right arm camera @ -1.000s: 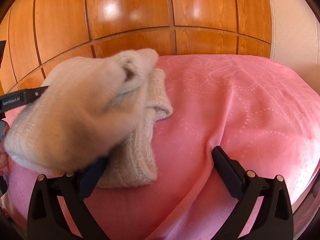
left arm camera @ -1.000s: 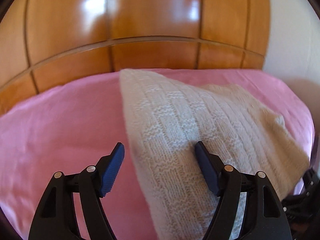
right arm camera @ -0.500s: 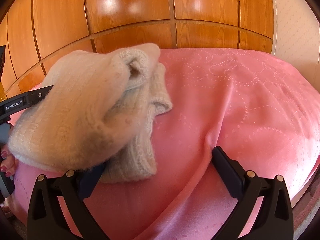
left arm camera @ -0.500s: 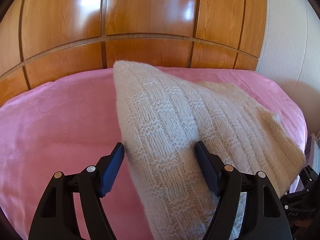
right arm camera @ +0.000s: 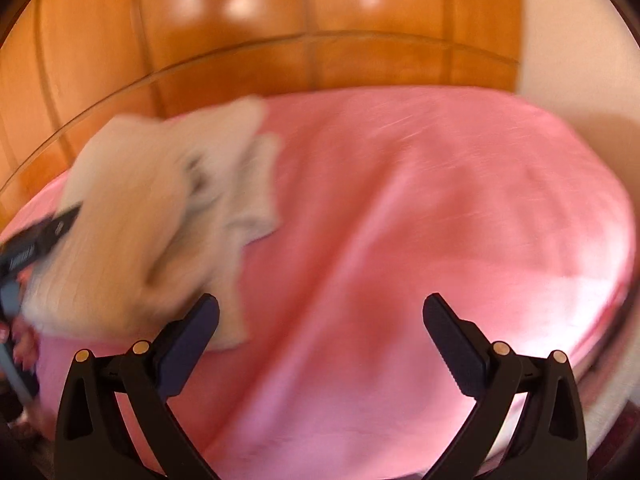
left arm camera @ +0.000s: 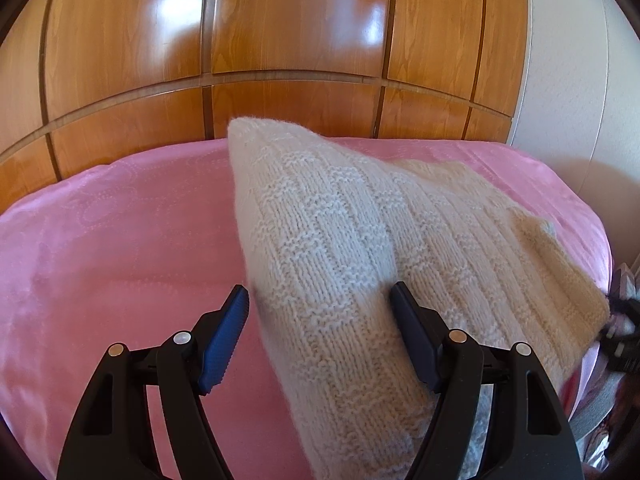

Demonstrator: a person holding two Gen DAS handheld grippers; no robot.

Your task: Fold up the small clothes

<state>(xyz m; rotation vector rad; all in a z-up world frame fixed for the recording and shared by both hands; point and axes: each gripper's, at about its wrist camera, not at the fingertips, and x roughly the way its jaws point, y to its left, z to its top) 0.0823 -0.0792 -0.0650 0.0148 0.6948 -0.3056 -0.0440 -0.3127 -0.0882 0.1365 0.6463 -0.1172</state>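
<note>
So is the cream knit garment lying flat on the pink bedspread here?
No. The cream knit garment is partly lifted, draped over the left gripper, peaking above the pink bedspread; its far part rests there.

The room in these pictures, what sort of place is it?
Most likely a bedroom: a pink bedspread covers what looks like a bed, glossy wooden panels rise behind it like a headboard or wardrobe, and a cream knitted garment lies on it.

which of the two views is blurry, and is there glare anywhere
Right wrist view: motion-blurred all over, the knit garment and pink bedspread smeared. Left wrist view: sharp, knit stitches clear. Both: bright window glare on the glossy wood panels, and fisheye bending of their lines.
</note>
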